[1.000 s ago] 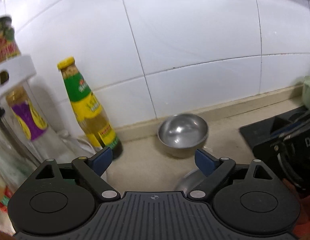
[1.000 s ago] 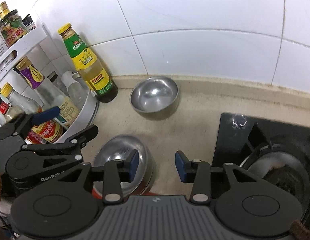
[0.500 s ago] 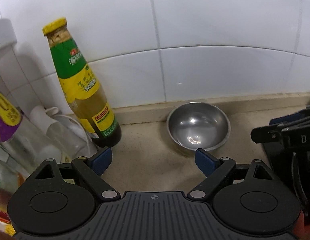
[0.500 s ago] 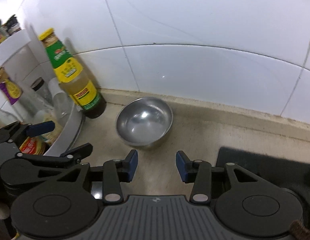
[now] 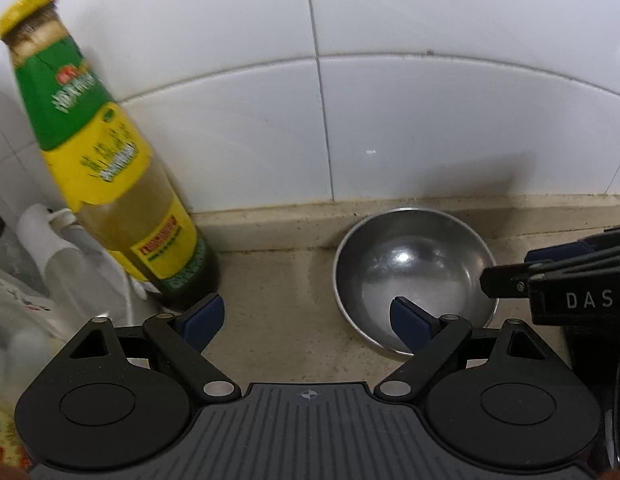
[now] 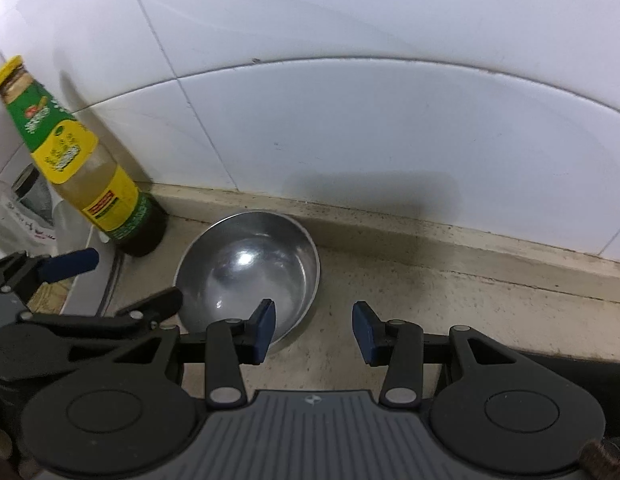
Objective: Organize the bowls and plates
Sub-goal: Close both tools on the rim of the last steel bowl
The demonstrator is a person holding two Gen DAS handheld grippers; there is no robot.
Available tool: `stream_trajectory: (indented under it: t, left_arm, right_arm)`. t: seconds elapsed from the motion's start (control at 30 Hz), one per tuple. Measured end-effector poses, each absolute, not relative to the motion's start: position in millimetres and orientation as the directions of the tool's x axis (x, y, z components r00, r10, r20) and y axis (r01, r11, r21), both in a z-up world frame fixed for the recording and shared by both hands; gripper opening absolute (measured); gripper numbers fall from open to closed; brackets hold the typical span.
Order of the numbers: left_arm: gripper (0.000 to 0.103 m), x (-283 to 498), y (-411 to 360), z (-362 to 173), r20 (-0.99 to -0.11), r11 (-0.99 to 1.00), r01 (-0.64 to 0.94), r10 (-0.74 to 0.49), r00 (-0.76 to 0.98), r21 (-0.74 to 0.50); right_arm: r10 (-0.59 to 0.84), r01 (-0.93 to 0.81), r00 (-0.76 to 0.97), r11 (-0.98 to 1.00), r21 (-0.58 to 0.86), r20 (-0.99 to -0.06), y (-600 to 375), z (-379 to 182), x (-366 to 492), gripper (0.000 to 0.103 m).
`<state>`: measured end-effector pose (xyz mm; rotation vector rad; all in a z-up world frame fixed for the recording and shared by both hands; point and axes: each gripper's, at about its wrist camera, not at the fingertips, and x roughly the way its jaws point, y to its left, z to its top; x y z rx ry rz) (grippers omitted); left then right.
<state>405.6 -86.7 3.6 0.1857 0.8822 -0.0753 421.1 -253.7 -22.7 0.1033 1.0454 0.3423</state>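
Observation:
A steel bowl stands upright and empty on the beige counter, close to the tiled wall. My left gripper is open wide; its right fingertip overlaps the bowl's near rim, and its left one hangs over bare counter. My right gripper is open with a narrower gap and holds nothing. Its left fingertip lies over the bowl's near right rim, its right one over the counter. Each gripper shows in the other's view: the right gripper at the bowl's right, the left gripper at its left.
A tall bottle with a yellow cap and a green and yellow label stands just left of the bowl. Further left is a white rack with jars and bottles. A black stove top lies at the right. The wall is right behind the bowl.
Both grippers have moved forward and down towards the bowl by the wall, which now looks larger. A second steel bowl, seen near the grippers a second ago, has left view.

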Motion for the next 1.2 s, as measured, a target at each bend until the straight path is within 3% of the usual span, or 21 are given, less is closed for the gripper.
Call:
stream_trajectory:
  t: [0.47, 0.8, 0.87, 0.97, 1.07, 1.2]
  left_arm:
    - [0.093, 425, -87, -19, -0.778, 0.976, 0.137, 0.046, 0.626, 0.168]
    - [0.086, 433, -91, -32, -0.785, 0.97, 0.167, 0.036, 0.619, 0.176]
    - [0.082, 434, -92, -34, -0.788, 0.97, 0.175, 0.027, 0.616, 0.17]
    - [0.069, 435, -95, -38, -0.794, 0.966, 0.204, 0.004, 0.608, 0.161]
    - [0.065, 437, -96, -39, -0.797, 0.967, 0.213, -0.015, 0.604, 0.143]
    - [0.047, 441, -96, -38, -0.808, 0.964, 0.248, -0.066, 0.586, 0.101]
  right_arm:
    - [0.324, -0.254, 0.433, 0.939, 0.231, -0.841, -244, -45, 436, 0.039]
    - [0.355, -0.252, 0.378, 0.928, 0.274, -0.855, -240, -61, 447, 0.034]
    - [0.367, -0.252, 0.369, 0.924, 0.288, -0.854, -240, -62, 449, 0.031]
    - [0.373, -0.265, 0.363, 0.92, 0.289, -0.854, -237, -64, 449, 0.029]
    - [0.378, -0.269, 0.358, 0.917, 0.294, -0.853, -234, -65, 450, 0.026]
    - [0.391, -0.272, 0.346, 0.912, 0.307, -0.853, -233, -68, 452, 0.023]
